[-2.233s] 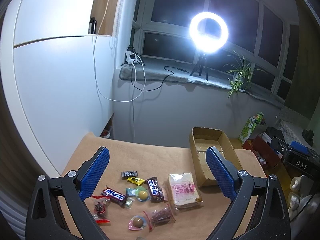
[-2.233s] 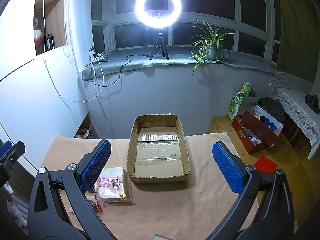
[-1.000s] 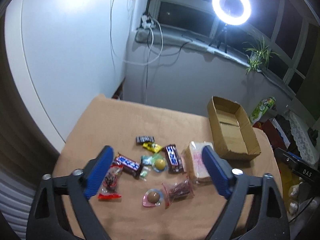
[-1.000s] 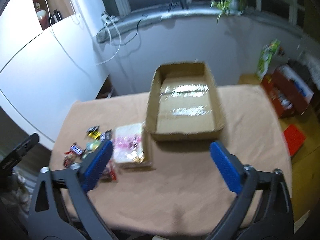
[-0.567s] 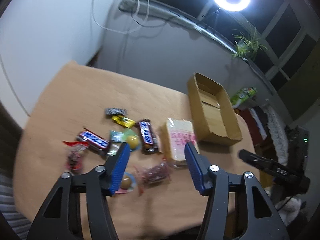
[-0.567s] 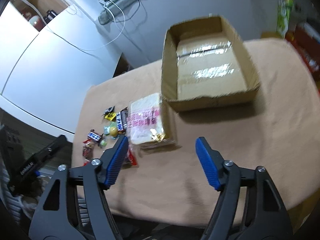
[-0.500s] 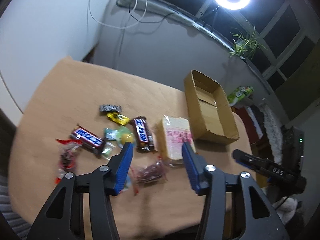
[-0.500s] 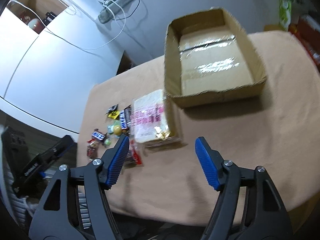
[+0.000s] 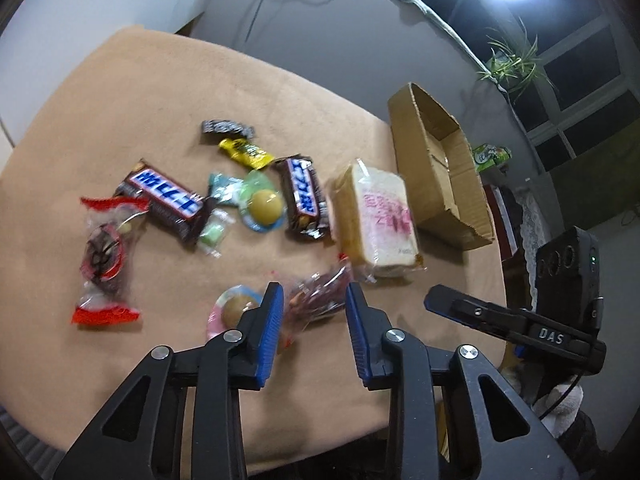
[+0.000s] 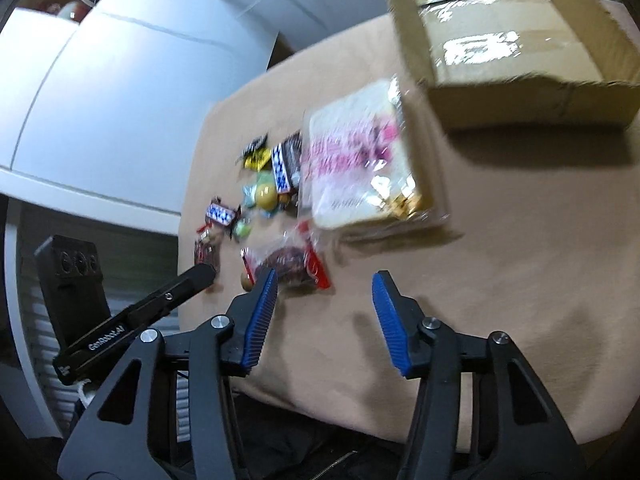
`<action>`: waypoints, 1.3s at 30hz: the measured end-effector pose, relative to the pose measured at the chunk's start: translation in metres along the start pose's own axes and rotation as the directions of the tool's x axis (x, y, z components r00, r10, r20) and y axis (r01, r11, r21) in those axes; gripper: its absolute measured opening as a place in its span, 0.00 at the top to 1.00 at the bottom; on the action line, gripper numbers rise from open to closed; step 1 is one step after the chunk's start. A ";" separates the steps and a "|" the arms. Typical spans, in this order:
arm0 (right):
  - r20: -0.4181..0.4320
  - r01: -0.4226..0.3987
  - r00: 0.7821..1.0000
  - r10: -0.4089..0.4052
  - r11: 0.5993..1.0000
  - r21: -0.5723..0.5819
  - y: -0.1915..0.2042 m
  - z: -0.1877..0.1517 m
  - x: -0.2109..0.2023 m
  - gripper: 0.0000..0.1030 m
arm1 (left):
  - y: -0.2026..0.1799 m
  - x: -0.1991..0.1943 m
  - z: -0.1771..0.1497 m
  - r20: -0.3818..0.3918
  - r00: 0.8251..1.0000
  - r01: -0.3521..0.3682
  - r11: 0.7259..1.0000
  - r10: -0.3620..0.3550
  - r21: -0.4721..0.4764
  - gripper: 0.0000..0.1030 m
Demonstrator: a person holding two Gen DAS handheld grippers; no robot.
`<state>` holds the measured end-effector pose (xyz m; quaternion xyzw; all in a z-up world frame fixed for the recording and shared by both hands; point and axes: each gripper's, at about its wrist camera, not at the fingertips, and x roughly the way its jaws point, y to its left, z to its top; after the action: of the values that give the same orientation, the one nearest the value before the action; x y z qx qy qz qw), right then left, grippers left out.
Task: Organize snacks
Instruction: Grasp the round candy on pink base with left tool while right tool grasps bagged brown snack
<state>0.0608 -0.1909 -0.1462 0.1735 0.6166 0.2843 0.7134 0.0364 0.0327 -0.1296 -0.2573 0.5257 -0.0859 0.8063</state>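
Snacks lie scattered on the tan worktop (image 9: 120, 92) — the bagged bread (image 9: 380, 220) at 9 o'clock of the empty cardboard box (image 9: 440, 168). Left gripper (image 9: 314, 320) jaws, just narrowing, straddle a red-ended clear packet (image 9: 320, 300) without pinching it. Right gripper (image 10: 324, 316) jaws, also closing, stand spread over bare cloth.

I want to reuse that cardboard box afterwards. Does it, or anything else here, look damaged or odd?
The cardboard box has a torn, ragged near rim, the edge dipping unevenly at one corner; its taped floor is bare. The snacks lie scattered in a loose cluster on the tan tablecloth, with the bagged bread beside the box. Nothing looks spilled.
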 end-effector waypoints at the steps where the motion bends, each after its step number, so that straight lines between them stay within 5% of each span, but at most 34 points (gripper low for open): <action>1: -0.007 0.008 1.000 -0.008 1.000 -0.022 0.005 -0.002 0.003 0.49 | 0.003 -0.004 -0.003 0.002 1.000 -0.013 1.000 0.013 0.007 0.72; 4: -0.022 0.051 0.998 -0.055 0.989 -0.139 0.026 -0.007 0.014 0.49 | 0.013 -0.013 -0.009 0.009 0.998 -0.070 0.996 0.070 0.047 0.72; 7: -0.029 0.107 0.992 -0.126 0.926 -0.361 0.058 -0.012 0.024 0.49 | 0.024 -0.019 -0.017 0.001 0.992 -0.128 0.987 0.129 0.098 0.72; 11: -0.015 0.158 0.973 -0.231 0.709 -0.687 0.101 -0.023 0.034 0.49 | 0.021 -0.019 -0.024 -0.018 0.982 -0.176 0.948 0.187 0.266 0.72; 14: -0.007 0.154 0.960 -0.281 0.550 -0.821 0.115 -0.028 0.039 0.48 | 0.015 -0.012 -0.023 -0.047 0.979 -0.171 0.920 0.200 0.352 0.72; 18: -0.014 0.124 0.948 -0.319 0.409 -0.904 0.123 -0.023 0.049 0.48 | 0.013 0.001 -0.019 -0.057 0.979 -0.157 0.904 0.196 0.398 0.72; 24: -0.053 0.049 0.941 -0.335 0.290 -0.956 0.131 -0.018 0.058 0.30 | 0.016 0.019 -0.018 -0.072 0.979 -0.150 0.908 0.193 0.391 0.72; 30: -0.086 -0.002 0.917 -0.390 0.212 -0.977 0.134 -0.021 0.085 0.30 | 0.014 0.029 -0.021 -0.084 0.978 -0.142 0.908 0.189 0.395 0.72; 39: -0.098 -0.006 0.903 -0.417 0.218 -0.976 0.129 -0.023 0.108 0.30 | 0.011 0.039 -0.020 -0.074 0.977 -0.152 0.896 0.200 0.417 0.72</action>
<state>0.0223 -0.0261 -0.1571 -0.4363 0.4425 0.5265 0.5802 0.0339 0.0191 -0.1729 -0.0289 0.5627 -0.1352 0.8150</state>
